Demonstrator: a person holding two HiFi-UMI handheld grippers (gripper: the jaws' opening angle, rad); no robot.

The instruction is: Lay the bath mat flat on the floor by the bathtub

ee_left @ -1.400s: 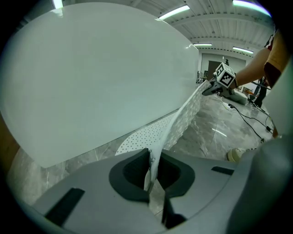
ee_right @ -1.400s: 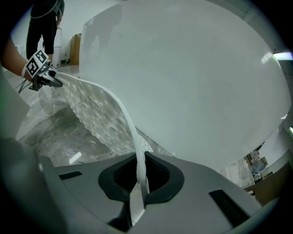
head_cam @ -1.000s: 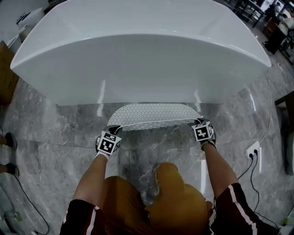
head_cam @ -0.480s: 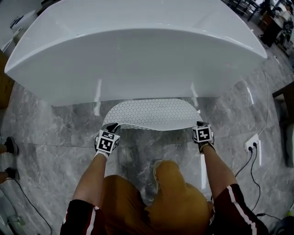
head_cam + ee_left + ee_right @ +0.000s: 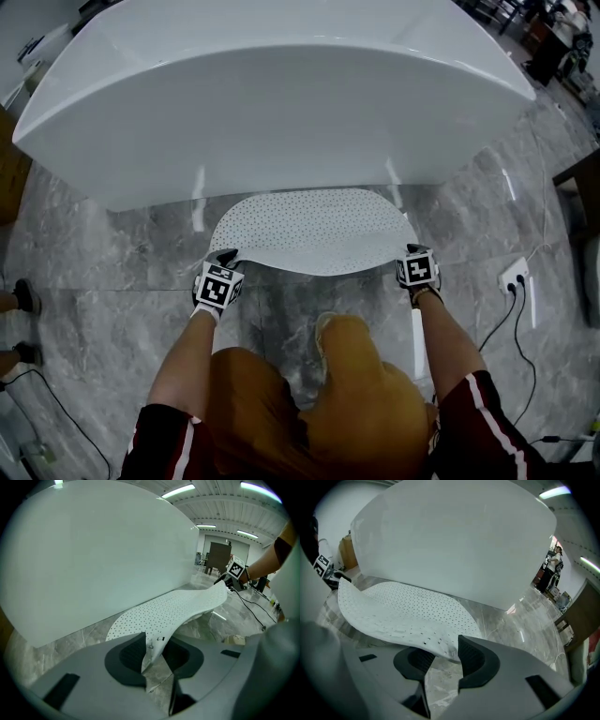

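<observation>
The white perforated bath mat lies on the grey marble floor against the white bathtub, its near edge still raised and curved. My left gripper is at the mat's near left corner and my right gripper at its near right corner. In the left gripper view the corner of the mat hangs loosely between the parted jaws of the left gripper, which have just been opening. In the right gripper view the mat droops over one pad of the right gripper, whose jaws have also just opened wide.
A wall socket with black cables sits on the floor at the right. A person's shoe shows at the left edge, near a brown cabinet. Dark furniture stands at the right edge. My knees fill the bottom of the head view.
The mat has come down and spread out, so more of its dotted top now shows. Both grippers have drawn back a little from the tub with its near corners.
</observation>
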